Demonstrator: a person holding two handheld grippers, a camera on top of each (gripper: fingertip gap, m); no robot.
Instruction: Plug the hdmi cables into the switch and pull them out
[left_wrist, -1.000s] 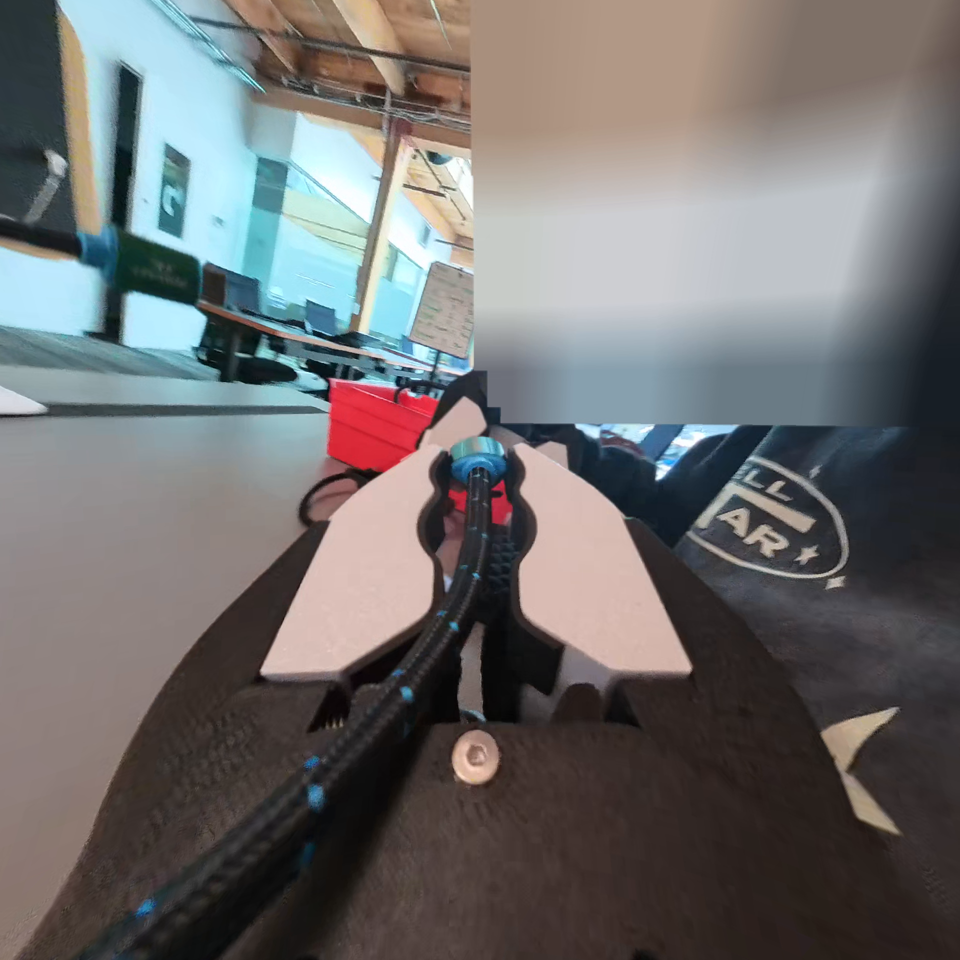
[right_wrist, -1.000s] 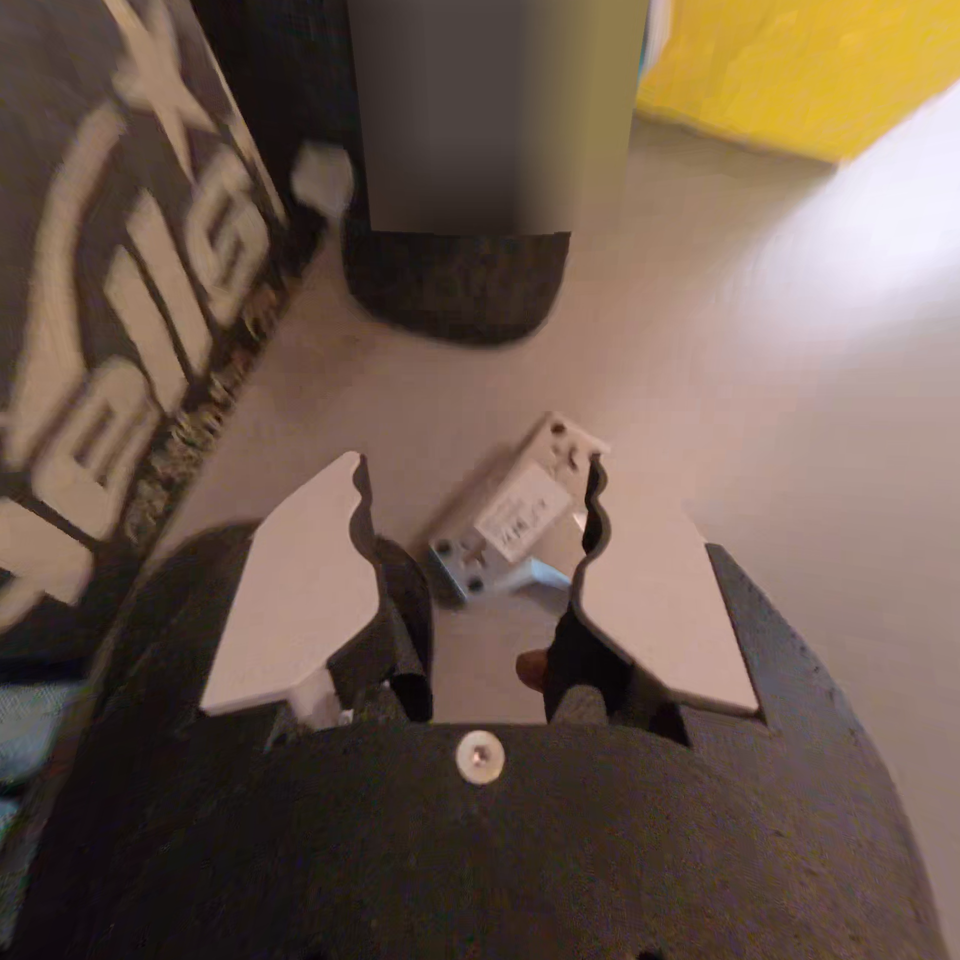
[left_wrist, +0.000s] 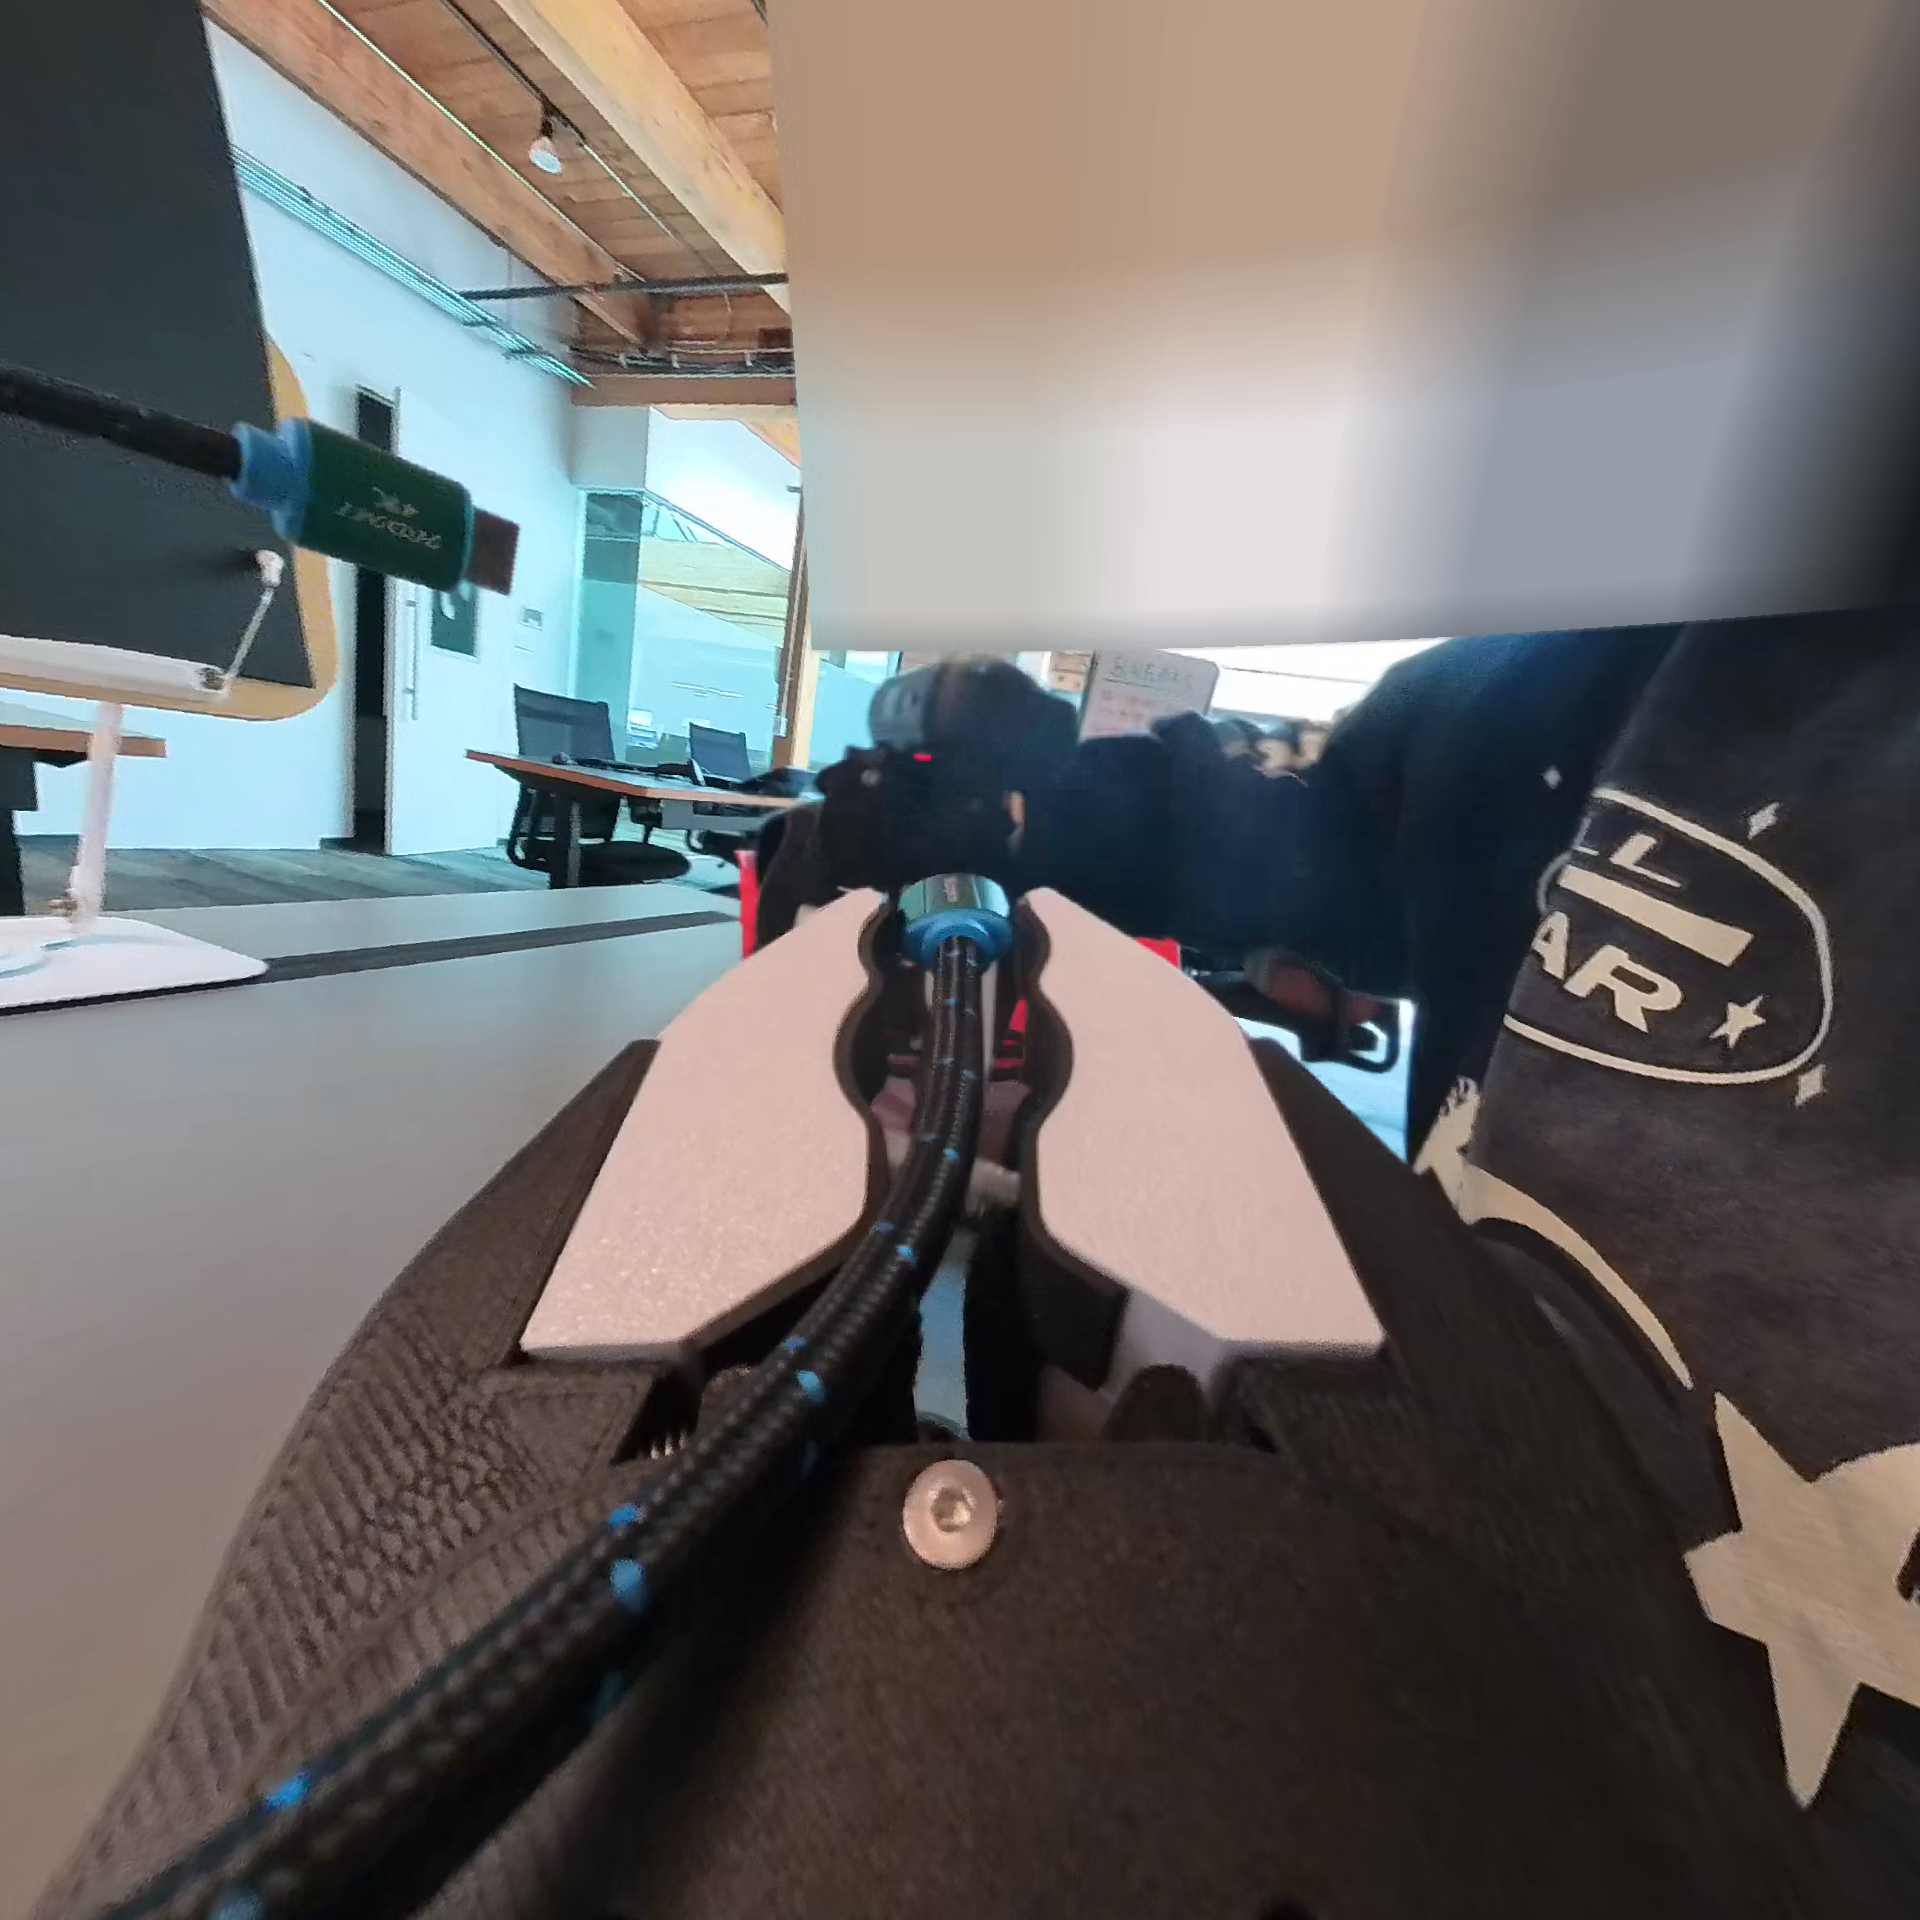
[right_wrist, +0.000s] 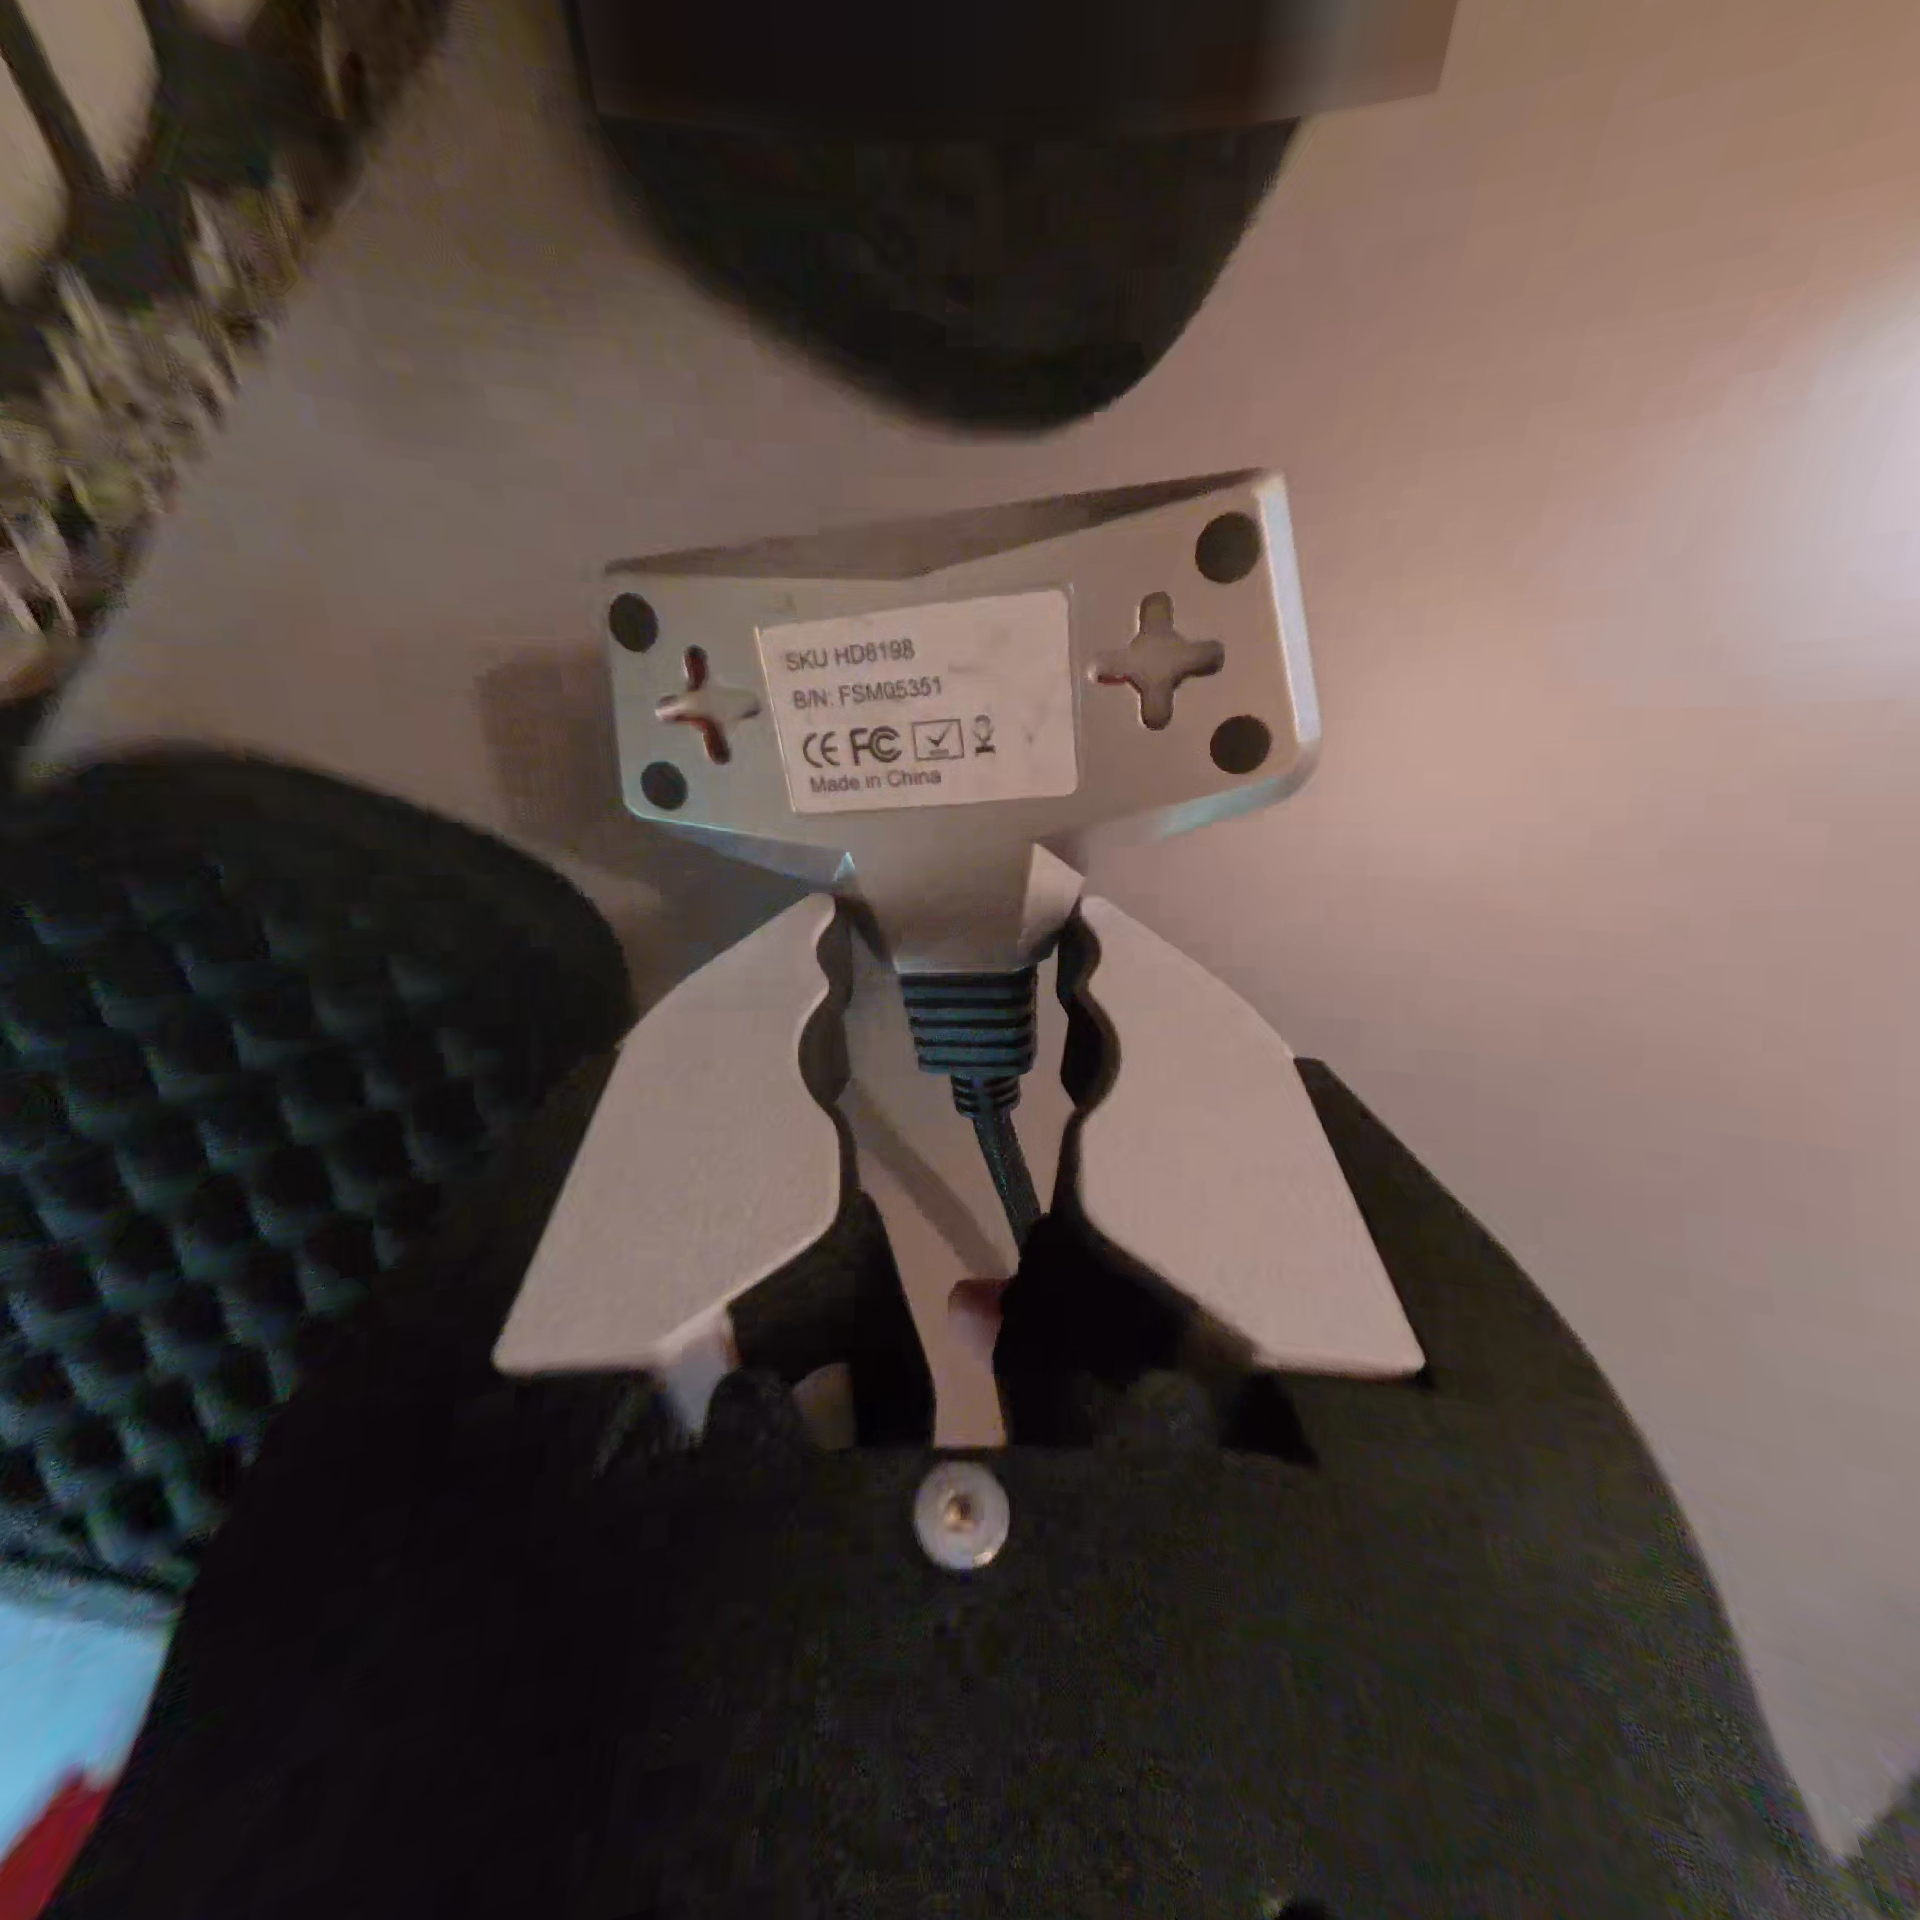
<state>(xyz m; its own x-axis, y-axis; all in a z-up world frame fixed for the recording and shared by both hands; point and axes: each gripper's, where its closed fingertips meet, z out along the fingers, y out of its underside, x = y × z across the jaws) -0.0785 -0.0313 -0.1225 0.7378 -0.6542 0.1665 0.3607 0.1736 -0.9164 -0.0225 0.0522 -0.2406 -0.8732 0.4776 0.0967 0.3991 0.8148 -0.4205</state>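
My left gripper (left_wrist: 951, 914) is shut on the blue-collared plug (left_wrist: 951, 902) of a black braided HDMI cable (left_wrist: 914, 1174), which runs back between the fingers. A second HDMI plug (left_wrist: 374, 514), green with a blue collar, hangs in the air at upper left. My right gripper (right_wrist: 956, 904) is shut on the narrow stem of the silver switch (right_wrist: 1174, 665). The switch's underside, with a white label, faces the camera. Its ribbed cable boot (right_wrist: 971, 1023) runs down between the fingers. The ports are hidden.
A grey table (left_wrist: 260, 1195) lies below. A white stand base (left_wrist: 104, 956) sits at its far left. A person's dark sweatshirt (left_wrist: 1714, 1039) fills the right. A black rounded body (right_wrist: 935, 260) is just beyond the switch, and a black textured one (right_wrist: 260, 1039) is at the left.
My right gripper was open over the switch lying on the table; it has shut on the switch's stem. The left view has swung, and the loose green plug is now nearer.
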